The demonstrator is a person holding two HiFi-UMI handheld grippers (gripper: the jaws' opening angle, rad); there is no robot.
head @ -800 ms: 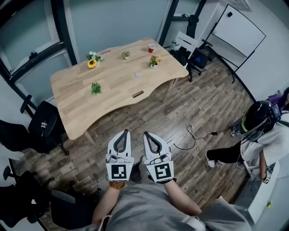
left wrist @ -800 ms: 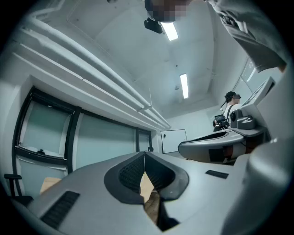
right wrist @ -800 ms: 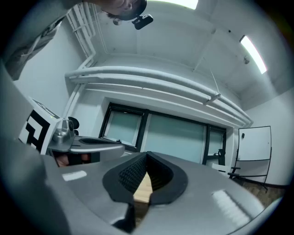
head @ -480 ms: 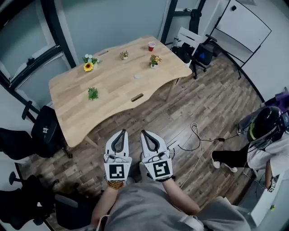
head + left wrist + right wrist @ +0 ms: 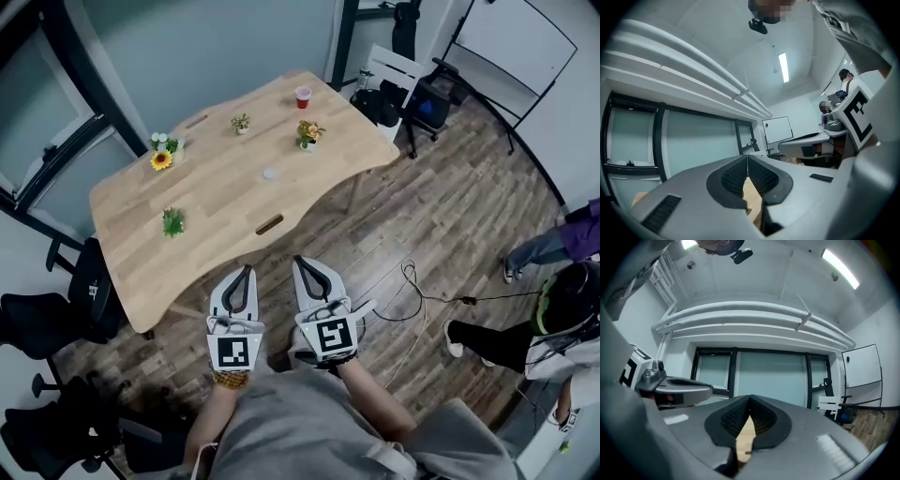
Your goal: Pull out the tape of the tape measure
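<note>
Both grippers are held side by side close to my body, over the wooden floor and short of the table. In the head view my left gripper [image 5: 247, 270] and my right gripper [image 5: 301, 262] point toward the table, jaws closed tip to tip with nothing between them. The left gripper view shows my left gripper [image 5: 747, 157] with its pads meeting, and the right gripper view shows the same for my right gripper [image 5: 750, 397]. A small pale round object [image 5: 270, 173] lies mid-table; it is too small to tell whether it is the tape measure.
The light wooden table [image 5: 216, 211] carries a sunflower pot [image 5: 161, 157], a green plant [image 5: 172, 222], two more small plants and a red cup [image 5: 303, 96]. Black office chairs [image 5: 56, 314] stand at the left. A cable [image 5: 412, 291] lies on the floor, and a person [image 5: 562, 328] crouches at the right.
The table has slid leftward and nearer in the head view as my head moved. Both grippers have stayed shut side by side. The person at the right has shifted lower in the view.
</note>
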